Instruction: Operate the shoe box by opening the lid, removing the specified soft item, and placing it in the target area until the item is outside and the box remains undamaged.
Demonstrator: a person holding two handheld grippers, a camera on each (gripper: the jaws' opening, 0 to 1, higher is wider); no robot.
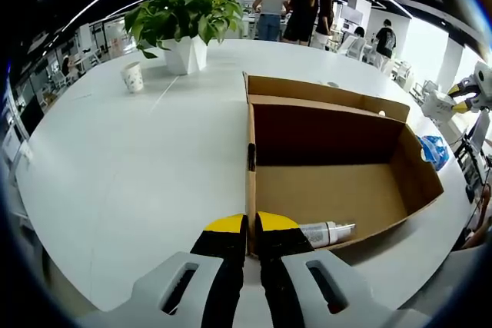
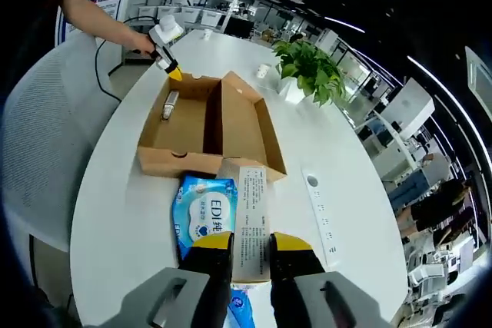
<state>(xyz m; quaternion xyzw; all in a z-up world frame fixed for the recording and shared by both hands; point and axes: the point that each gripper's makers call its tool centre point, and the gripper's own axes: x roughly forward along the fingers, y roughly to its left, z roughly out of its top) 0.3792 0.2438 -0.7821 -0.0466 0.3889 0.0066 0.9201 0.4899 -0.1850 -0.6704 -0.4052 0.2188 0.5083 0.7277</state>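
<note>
Wipes pack [image 2: 204, 217] just beyond right gripper [image 2: 250, 245]

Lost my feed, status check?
Left tool shut on box wall. Right tool shut on wipes, outside the box. Bottle left inside. Nothing in the way.

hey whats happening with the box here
A person works an open cardboard shoe box on a white table with two handheld grippers. The left gripper is shut on the box's near wall. The right gripper grips the box's lid flap, with a blue soft wipes pack already lying outside beside it. A small bottle remains in the box.
</note>
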